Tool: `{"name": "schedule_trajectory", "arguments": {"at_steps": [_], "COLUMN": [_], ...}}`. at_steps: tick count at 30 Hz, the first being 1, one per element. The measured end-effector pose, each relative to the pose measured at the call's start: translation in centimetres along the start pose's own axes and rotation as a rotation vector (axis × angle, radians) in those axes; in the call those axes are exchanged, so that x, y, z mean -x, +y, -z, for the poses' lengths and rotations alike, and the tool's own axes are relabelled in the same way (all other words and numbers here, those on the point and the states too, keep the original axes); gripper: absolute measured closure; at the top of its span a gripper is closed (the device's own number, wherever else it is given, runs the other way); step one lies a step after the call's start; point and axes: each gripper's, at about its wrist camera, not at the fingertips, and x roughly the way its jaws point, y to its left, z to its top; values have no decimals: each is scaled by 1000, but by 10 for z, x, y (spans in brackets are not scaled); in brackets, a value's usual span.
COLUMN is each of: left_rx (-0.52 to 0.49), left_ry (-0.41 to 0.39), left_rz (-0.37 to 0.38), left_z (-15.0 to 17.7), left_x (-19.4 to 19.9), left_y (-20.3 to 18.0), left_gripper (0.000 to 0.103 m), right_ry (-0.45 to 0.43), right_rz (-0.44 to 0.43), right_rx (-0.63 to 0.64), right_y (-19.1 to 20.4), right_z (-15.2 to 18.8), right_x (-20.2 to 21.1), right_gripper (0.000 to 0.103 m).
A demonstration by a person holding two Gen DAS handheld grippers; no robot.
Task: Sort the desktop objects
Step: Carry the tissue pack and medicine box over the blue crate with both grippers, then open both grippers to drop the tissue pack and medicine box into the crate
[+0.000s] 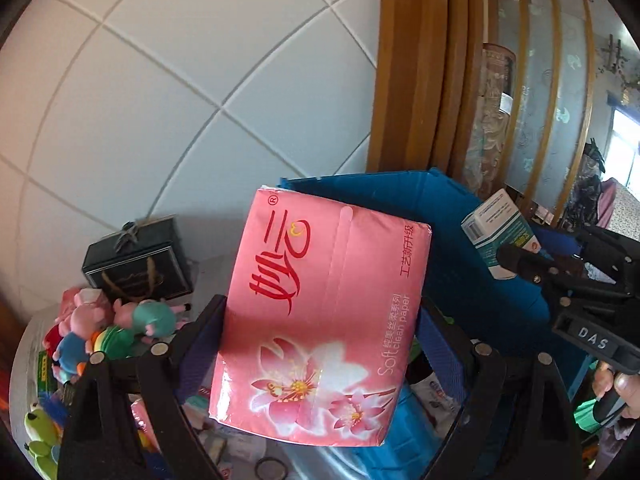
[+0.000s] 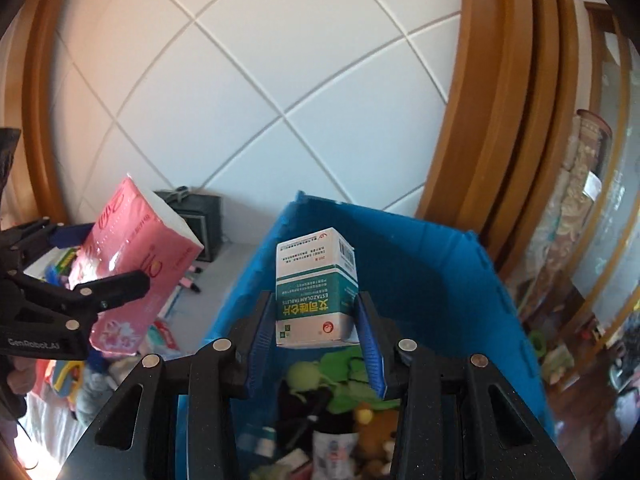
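My left gripper (image 1: 320, 312) is shut on a pink tissue pack (image 1: 320, 312) with flowers printed on it, held in the air over the cluttered table. From the right wrist view the same pack (image 2: 132, 264) hangs at the left, clamped by the left gripper (image 2: 96, 276). My right gripper (image 2: 316, 304) is shut on a white and teal medicine box (image 2: 316, 288), lifted above the open blue bin (image 2: 440, 280). The box (image 1: 496, 236) and the right gripper (image 1: 516, 256) also show at the right of the left wrist view, in front of the blue bin (image 1: 400, 208).
Plush toys, a bottle and small packs lie inside the bin (image 2: 340, 408). A dark gift box (image 1: 138, 264) stands by the white padded wall. Cartoon pig figures (image 1: 120, 320) and other toys crowd the table at the left. A wooden frame (image 2: 492, 120) rises at the right.
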Motion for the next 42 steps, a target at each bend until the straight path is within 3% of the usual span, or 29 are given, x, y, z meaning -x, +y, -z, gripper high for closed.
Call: {"name": "schedule_trajectory", "arguments": {"at_steps": [4, 7, 13, 19, 29, 30, 32, 33, 36, 39, 40, 42], "left_rx": [-22, -53, -95, -161, -162, -158, -143, -135, -119, -125, -152, -200], "left_ry": [92, 211, 452, 604, 614, 629, 649, 653, 590, 465, 487, 579], "left_rz": [61, 51, 9, -72, -72, -77, -71, -61, -43, -127, -164, -171], "left_z": [-38, -46, -20, 18, 29, 28, 25, 25, 16, 7, 13, 26], "left_x": [-59, -115, -213, -264, -257, -261, -269, -268, -256, -243, -247, -258], "left_y": [-56, -90, -124, -132, -128, -127, -125, -125, -123, -120, -123, -127], "left_gripper": [12, 12, 12, 12, 10, 10, 10, 10, 10, 9, 9, 9], "right_ry": [119, 228, 410, 488, 538, 539, 550, 556, 558, 537, 535, 533], "right_rz": [37, 39, 48, 13, 14, 12, 8, 7, 25, 20, 25, 28], "right_rx": [-41, -89, -157, -219, -206, -205, -201, -198, -185, -227, -232, -230], "right_y": [-68, -111, -154, -168, -163, -163, -162, -165, -164, -166, -167, -167], "right_z": [5, 20, 63, 86, 96, 96, 99, 101, 98, 102, 102, 102], "right_x": [-47, -88, -157, -189, -193, -192, -193, -194, -196, -189, -187, -187], "right_gripper": [64, 64, 64, 63, 62, 60, 45, 28, 22, 11, 11, 10]}}
